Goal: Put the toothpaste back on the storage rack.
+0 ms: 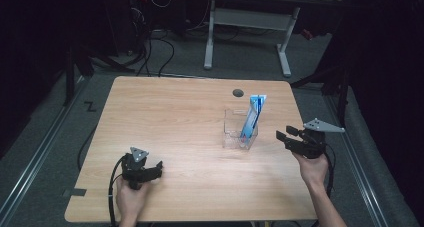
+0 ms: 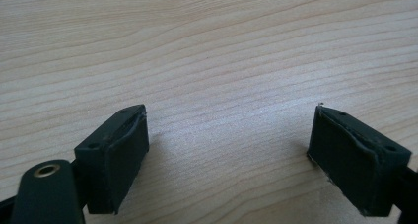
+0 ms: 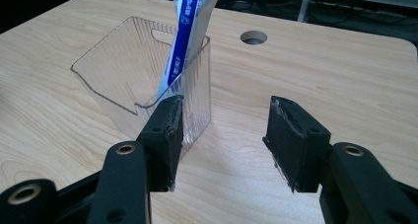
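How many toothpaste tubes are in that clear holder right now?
1. A single blue-and-white toothpaste tube stands tilted inside the clear plastic holder, leaning toward its right wall, near the right gripper. Nothing else shows through the transparent walls.

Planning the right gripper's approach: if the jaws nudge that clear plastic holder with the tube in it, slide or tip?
The clear holder looks thin-walled and light, so probably slides easily on the smooth table. The tube leans well above its rim, so a high push may tip it. Ribbed walls likely flex if squeezed.

overhead view – two close jaw-level views
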`<state>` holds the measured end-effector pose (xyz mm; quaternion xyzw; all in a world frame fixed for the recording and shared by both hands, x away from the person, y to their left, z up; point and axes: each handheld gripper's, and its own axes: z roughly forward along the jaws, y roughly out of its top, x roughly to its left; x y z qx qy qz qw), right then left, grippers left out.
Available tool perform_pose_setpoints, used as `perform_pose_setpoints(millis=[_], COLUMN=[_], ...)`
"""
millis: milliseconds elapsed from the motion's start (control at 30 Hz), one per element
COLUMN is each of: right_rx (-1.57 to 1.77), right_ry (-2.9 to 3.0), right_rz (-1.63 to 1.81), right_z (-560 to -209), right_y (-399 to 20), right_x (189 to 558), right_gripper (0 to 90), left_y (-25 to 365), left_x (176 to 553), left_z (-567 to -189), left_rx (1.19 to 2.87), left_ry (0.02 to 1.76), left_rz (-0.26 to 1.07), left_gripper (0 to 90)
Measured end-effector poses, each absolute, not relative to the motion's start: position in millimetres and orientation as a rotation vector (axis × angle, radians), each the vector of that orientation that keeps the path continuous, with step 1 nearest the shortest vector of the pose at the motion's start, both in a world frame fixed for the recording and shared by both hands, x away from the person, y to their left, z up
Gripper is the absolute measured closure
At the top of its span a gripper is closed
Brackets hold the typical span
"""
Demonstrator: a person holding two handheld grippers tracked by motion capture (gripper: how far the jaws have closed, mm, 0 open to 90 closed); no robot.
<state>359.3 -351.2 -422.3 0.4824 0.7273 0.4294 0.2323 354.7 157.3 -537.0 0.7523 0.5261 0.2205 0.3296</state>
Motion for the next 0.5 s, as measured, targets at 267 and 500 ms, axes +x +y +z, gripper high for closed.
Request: perform_pose_setpoints(millis=[267, 500], right_rx=[1.338, 1.350], right_ry=[1.996, 1.989], right_rz=[1.190, 1.202], right_z=[-427, -433], right_y=[-354, -357], right_x=[353, 347], right_gripper=[48.5, 49.1], left_y=[157, 157], left_x=[355, 355], left_z=[-537, -537], left_rx=[1.968, 1.968], left_ry=[1.376, 1.376], left_rz=[0.577, 0.577], left_gripper=[15.7, 15.7])
